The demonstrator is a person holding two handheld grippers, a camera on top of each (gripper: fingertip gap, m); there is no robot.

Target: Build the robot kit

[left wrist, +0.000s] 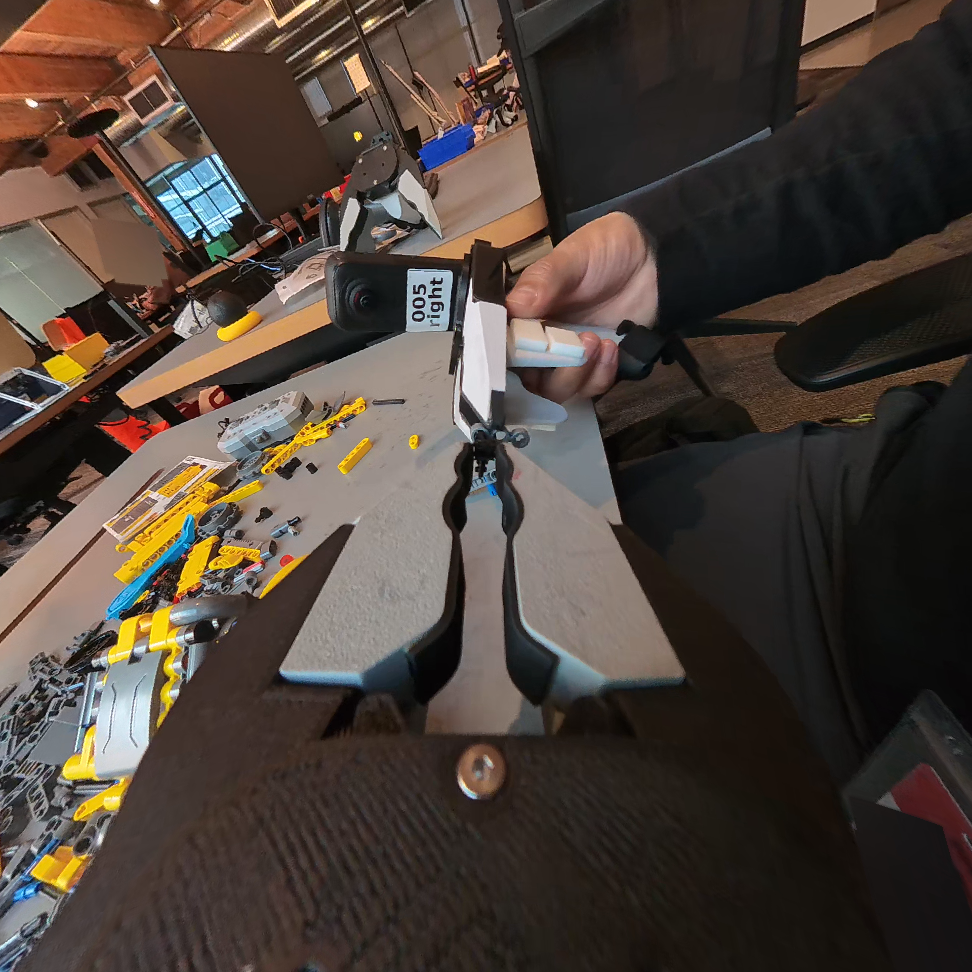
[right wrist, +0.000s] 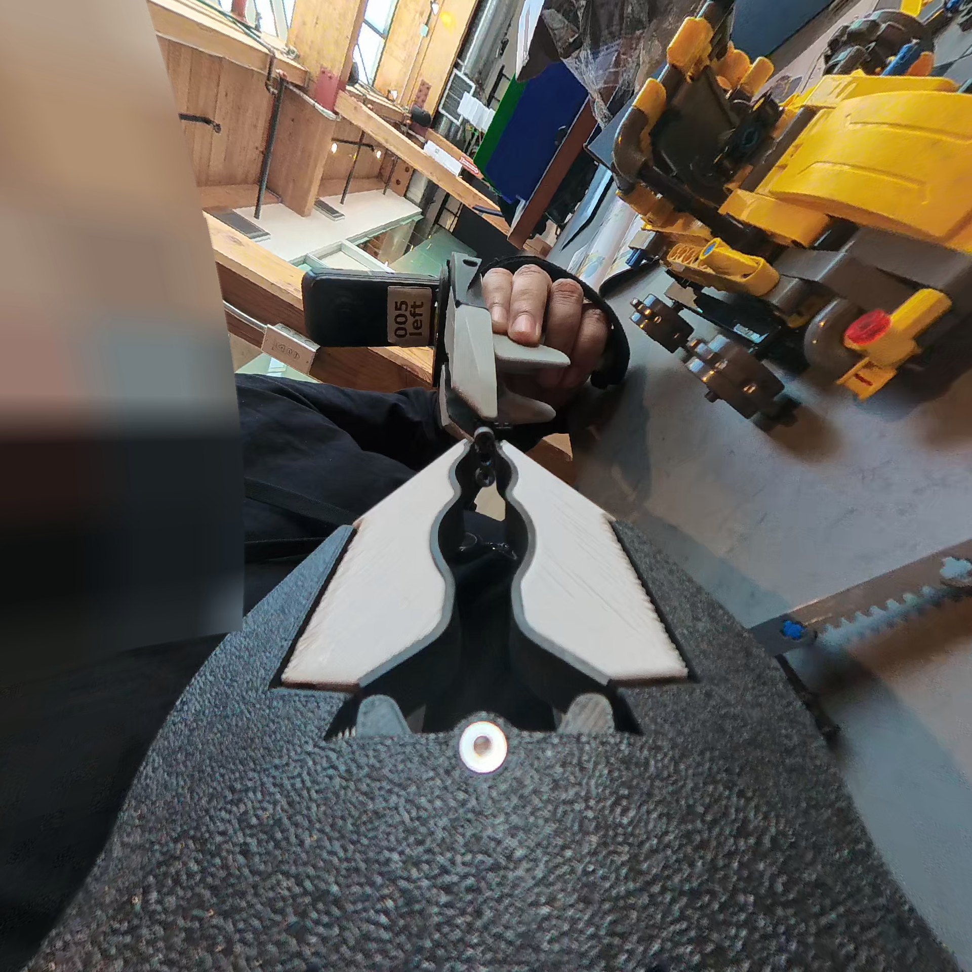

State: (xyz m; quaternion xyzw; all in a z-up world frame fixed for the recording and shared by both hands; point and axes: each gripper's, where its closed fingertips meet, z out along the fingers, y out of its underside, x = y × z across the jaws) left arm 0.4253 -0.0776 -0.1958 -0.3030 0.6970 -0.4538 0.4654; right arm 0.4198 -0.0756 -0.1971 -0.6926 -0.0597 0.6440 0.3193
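Note:
My left gripper (left wrist: 481, 453) and my right gripper (right wrist: 484, 447) meet tip to tip above the near edge of the grey table (left wrist: 410, 378). Both are shut on one small grey and black brick assembly (left wrist: 486, 447), which also shows in the right wrist view (right wrist: 484, 463). A grey connector (left wrist: 518, 436) sticks out at the right gripper's tips, and a light grey piece with a blue pin (left wrist: 492, 489) hangs on the left gripper's side. Each view shows the other gripper held in a hand: the right gripper (left wrist: 489, 428) and the left gripper (right wrist: 483, 428).
Loose yellow, grey, black and blue bricks (left wrist: 173, 552), a booklet (left wrist: 152, 499) and a grey block (left wrist: 268, 421) cover the table's left. A yellow and grey vehicle model (right wrist: 815, 184) and a toothed grey rack (right wrist: 868, 610) lie on the table. A person in dark clothes (left wrist: 789, 526) sits close. My left and right fingertips are right by each other.

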